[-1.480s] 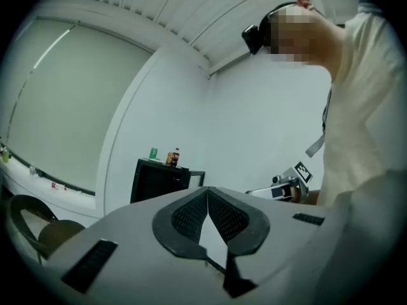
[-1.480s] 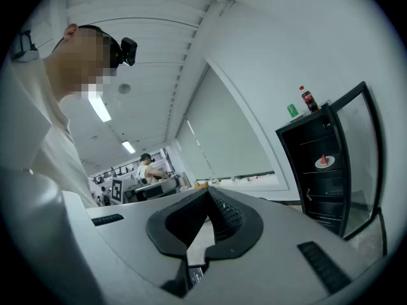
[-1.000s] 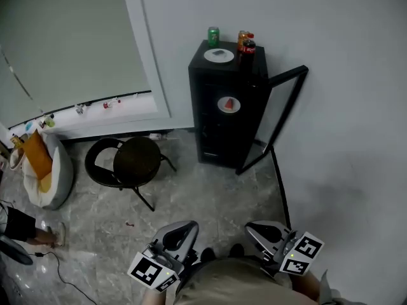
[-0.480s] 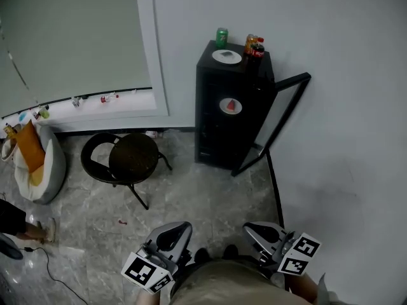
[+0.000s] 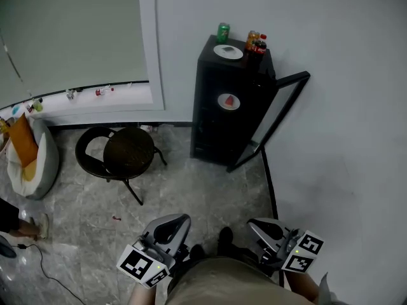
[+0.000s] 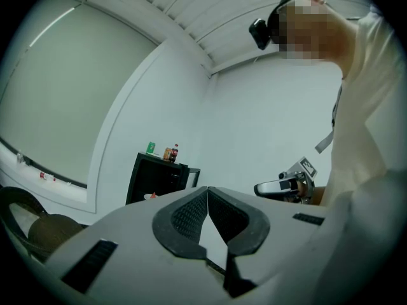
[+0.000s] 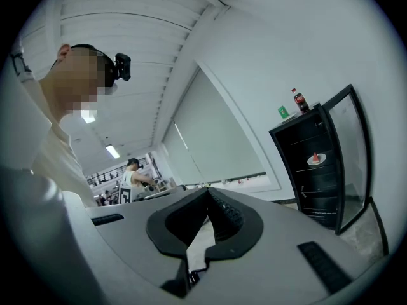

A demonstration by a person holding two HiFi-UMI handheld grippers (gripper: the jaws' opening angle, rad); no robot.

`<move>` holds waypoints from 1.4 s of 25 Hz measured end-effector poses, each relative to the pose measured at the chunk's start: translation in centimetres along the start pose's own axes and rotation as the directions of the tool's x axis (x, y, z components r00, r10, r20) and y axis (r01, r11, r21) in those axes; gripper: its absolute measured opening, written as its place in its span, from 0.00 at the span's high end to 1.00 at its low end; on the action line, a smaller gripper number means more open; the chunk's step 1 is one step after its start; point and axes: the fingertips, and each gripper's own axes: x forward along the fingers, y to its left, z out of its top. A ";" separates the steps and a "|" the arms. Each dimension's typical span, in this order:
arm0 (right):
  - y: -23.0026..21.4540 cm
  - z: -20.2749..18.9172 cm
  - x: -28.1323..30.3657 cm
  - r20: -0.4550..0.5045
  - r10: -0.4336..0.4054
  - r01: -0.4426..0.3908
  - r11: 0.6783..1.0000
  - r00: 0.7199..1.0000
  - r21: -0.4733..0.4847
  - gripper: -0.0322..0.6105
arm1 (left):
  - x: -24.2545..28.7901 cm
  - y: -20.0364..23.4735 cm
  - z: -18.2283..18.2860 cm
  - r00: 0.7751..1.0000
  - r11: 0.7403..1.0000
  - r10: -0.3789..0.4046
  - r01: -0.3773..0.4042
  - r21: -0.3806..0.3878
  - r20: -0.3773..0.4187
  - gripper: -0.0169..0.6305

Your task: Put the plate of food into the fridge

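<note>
While the left claw [image 5: 170, 222] and right claw [image 5: 262, 225] sit closed and empty at the frame's bottom, the round white plate of red food [image 5: 229, 101] rests on a shelf inside the small black fridge [image 5: 213, 132], upper centre, its glass door [image 5: 280, 110] standing open.

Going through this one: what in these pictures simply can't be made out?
- Head view: what lies on the plate atop the fridge is too small to tell.
- Head view: the fridge's lower shelves are too dark to see into.
- Head view: labels on the can and bottles are too small to read.
</note>
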 end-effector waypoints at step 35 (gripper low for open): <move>-14.7 5.3 3.1 -0.038 0.073 -0.073 0.997 0.997 0.016 0.92 | 14.0 2.9 1.7 0.986 0.992 0.129 -0.130 -0.002 -0.110 0.96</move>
